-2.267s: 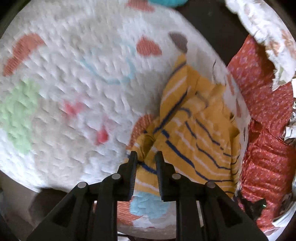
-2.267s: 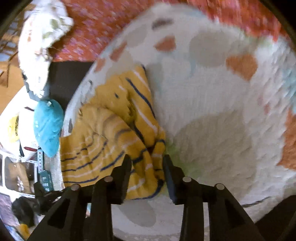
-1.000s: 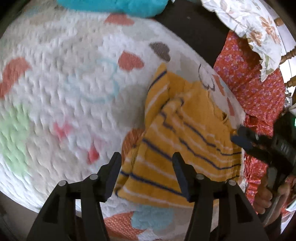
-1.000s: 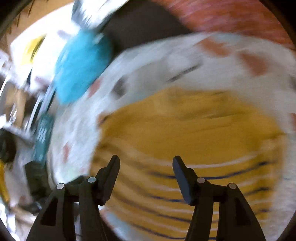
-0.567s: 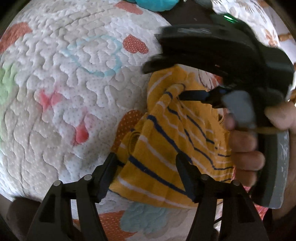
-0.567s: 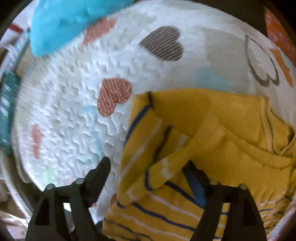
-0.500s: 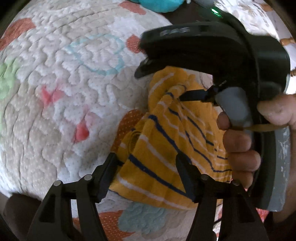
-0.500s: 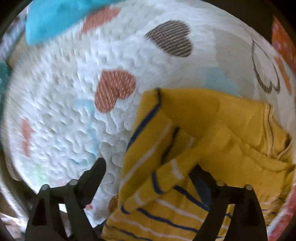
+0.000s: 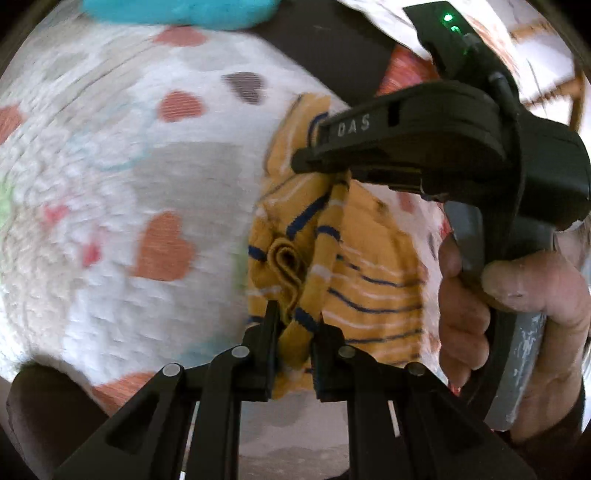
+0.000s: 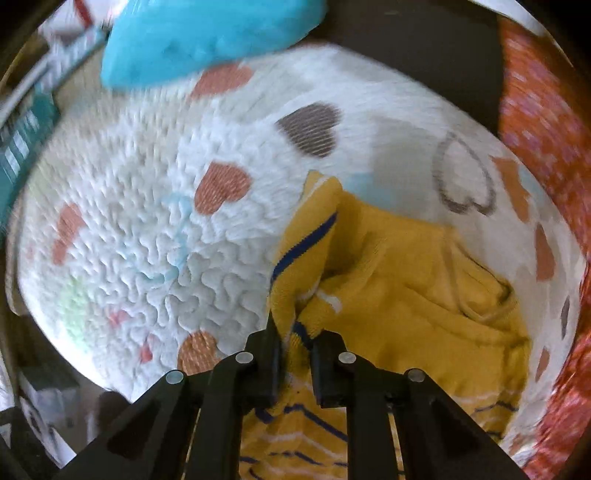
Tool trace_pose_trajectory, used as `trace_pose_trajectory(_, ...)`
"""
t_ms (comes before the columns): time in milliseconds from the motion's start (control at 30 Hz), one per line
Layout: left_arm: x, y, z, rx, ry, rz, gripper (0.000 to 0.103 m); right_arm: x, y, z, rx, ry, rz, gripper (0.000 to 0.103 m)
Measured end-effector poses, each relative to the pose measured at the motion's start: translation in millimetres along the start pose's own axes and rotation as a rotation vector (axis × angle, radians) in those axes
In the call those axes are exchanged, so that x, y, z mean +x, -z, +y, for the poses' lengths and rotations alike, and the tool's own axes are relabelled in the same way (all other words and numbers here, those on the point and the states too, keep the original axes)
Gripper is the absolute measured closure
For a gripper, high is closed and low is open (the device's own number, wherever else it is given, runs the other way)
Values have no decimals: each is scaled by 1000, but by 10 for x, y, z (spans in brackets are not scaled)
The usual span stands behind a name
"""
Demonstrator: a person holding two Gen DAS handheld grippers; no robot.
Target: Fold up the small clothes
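Basically the yellow striped knit top (image 9: 354, 258) looks soft, light, floppy and bunches easily. Left gripper (image 9: 293, 341) jaws closing, pinching its edge at 6 o'clock; right gripper (image 10: 295, 356) closing on a fold likewise. Grab hems or corners on the heart-print quilt (image 10: 166, 236), not the middle.

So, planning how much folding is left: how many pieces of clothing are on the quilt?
1: a yellow striped garment on the heart-print quilt, pinched by both grippers. The blue item beyond the quilt's edge is unclear; more may be hidden.

I see the shirt (image 9: 369, 266) lying on the quilt (image 9: 122, 177), toward its right edge — a cushion (image 10: 207, 33) sits at the quilt's far edge, and patterned cloth (image 10: 546, 122) lies beyond the right side.
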State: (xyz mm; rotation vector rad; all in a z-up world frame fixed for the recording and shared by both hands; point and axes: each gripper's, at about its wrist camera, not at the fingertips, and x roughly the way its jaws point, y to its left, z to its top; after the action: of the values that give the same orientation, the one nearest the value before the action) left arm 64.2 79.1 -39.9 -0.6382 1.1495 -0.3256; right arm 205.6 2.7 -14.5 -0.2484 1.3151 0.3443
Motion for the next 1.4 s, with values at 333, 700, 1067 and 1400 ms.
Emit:
trace_pose_trajectory(333,871,337,-1603,301,-3,149,89,-712,830,-1676,263,-61,-146,90)
trace_pose_trajectory(700,1269,781,-2014,473,-25,287,75,-98,1646,-2846,521,-136,-95,63)
trace_pose_trajectory(1067,1073,677,-1129,302,-188,262,62,-586,2077,-2400,472,-316,-304,70)
trace_pose_trajectory(1400,785,738,-1089,370,-256,206,58,-175,2477,-2340,527,-45,-206,45)
